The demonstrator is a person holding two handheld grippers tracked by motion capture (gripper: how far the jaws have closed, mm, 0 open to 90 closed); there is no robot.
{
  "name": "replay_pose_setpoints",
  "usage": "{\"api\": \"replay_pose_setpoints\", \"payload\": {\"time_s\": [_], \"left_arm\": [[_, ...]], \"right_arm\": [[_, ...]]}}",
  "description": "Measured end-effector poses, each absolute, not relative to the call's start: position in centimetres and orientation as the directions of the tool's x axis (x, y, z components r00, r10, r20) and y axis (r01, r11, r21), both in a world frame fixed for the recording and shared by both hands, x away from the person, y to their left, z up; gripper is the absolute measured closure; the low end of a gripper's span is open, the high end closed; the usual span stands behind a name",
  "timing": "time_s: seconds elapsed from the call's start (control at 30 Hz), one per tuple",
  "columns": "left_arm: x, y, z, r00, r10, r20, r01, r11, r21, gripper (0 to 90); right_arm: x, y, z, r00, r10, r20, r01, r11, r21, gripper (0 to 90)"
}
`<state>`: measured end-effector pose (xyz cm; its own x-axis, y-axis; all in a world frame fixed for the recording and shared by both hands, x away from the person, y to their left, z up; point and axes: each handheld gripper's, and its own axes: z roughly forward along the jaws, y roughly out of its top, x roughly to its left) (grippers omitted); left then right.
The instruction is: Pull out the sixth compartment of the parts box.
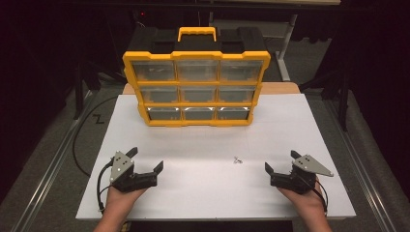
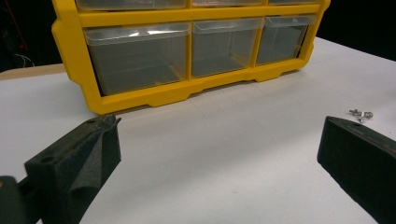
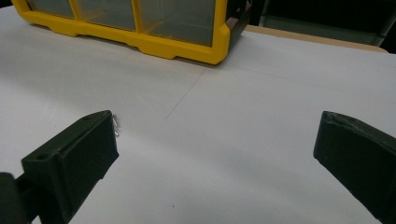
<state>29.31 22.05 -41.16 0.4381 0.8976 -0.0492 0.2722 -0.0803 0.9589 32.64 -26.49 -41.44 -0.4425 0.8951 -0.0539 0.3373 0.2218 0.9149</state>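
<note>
The small metal fastener point(image 1: 237, 160), probably a screw, lies on the white bench point(image 1: 203, 193), nearer our right tongs point(image 1: 281, 162). Both those and the left tongs point(image 1: 147, 158) gape, released and empty. We risk flicking it away. The left gripper view resolves its shape; high view gives layout, organizer point(image 1: 196, 89) far.
</note>
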Motion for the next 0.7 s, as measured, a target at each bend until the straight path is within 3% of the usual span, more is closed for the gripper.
{"api": "replay_pose_setpoints", "payload": {"time_s": [0.7], "left_arm": [[29.43,21.88,-41.38,0.446,0.895,-0.02,0.267,-0.112,0.957,0.7]], "right_arm": [[32.88,-27.02,-41.66,-0.429,0.902,-0.04,0.344,0.204,0.916,0.8]]}}
